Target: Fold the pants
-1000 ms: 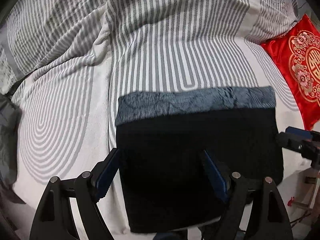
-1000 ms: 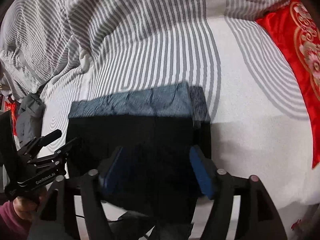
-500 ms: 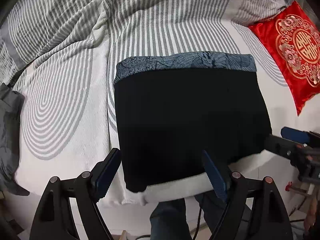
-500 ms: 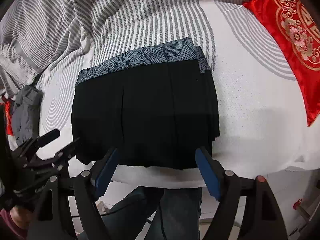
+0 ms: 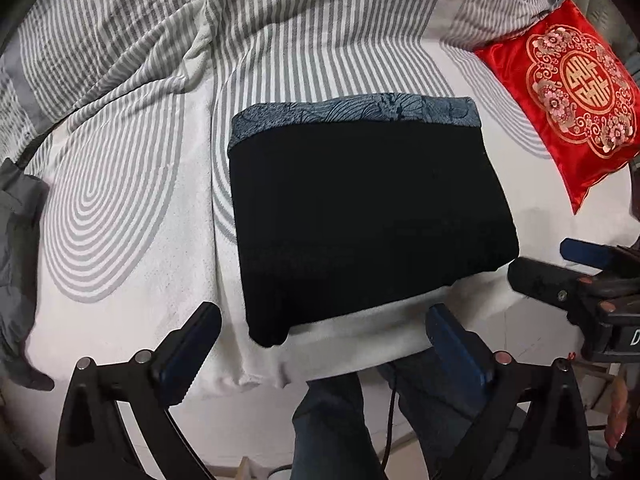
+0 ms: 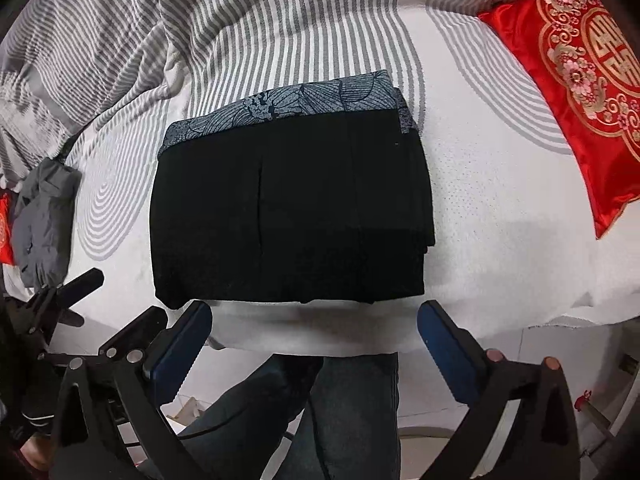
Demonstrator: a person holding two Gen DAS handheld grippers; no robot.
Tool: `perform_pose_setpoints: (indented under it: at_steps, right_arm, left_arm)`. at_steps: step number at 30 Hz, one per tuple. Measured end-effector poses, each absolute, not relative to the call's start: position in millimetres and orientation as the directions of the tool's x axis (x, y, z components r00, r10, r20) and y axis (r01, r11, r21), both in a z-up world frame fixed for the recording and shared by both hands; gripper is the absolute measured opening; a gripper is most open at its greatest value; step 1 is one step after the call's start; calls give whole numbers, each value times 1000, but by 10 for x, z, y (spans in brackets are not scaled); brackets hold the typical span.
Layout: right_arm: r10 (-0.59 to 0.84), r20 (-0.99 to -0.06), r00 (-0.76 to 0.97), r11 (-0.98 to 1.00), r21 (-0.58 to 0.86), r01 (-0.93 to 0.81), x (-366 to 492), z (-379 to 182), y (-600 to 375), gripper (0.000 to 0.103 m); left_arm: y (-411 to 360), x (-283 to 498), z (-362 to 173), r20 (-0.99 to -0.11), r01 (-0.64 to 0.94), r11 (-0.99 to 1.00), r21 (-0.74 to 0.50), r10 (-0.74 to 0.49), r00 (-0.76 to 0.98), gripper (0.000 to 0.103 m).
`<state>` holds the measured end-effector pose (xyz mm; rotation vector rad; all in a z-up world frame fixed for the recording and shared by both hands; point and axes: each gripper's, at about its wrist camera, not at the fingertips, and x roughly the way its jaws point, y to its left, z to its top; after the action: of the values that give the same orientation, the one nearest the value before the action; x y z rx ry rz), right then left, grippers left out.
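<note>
The black pants point(image 5: 368, 216) lie folded into a flat rectangle near the bed's front edge, with a blue-grey patterned band along the far side; they also show in the right wrist view point(image 6: 288, 208). My left gripper point(image 5: 320, 344) is open and empty, held back off the bed edge in front of the pants. My right gripper point(image 6: 316, 344) is open and empty, also back from the edge. The right gripper shows at the right of the left wrist view point(image 5: 576, 272); the left gripper shows at the lower left of the right wrist view point(image 6: 68, 304).
A grey-and-white striped bedspread point(image 5: 120, 184) covers the bed. A red embroidered cushion point(image 5: 568, 92) lies at the right. A grey garment point(image 6: 44, 220) lies at the left. The person's jeans-clad legs point(image 6: 320, 412) stand below the bed's edge.
Both grippers have let go and pulled back toward the person, off the pants and past the bed edge. The folded pants stay flat on the bed.
</note>
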<state>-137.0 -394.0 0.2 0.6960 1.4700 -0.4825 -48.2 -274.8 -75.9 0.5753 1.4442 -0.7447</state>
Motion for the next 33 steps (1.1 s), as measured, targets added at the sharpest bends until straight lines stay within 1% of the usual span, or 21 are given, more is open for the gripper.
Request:
perform_pose_setpoints:
  at_steps: [7,13,20,26,33]
  right_arm:
    - [47,-997,59,719,75,691,-1422,158,-3913,103]
    - [28,-998,59,723,61,688,-1428,209,-3902,103]
    - [0,-999,38,781,24,624,-1329,243,-3865,103]
    - [20,-999,42,793,42,607,-1348,242,-3926,103]
    - [39,-998,47,806,59,589,-1385,248,-3940,103]
  left_arm:
    - [-2656,-533,-581,-994,745,667,-1,-82,72,103]
    - [-2604,-526,-554,-994,721,693,8,-71,80,103]
    - [-2605,-535,-486,-993,689,725,29,-58,104,103]
    - [-2605,-629,-465,-993,671,739,64,-22,120,103]
    - [-2623,-716,-431,-992,651,756,71,-14,125,103]
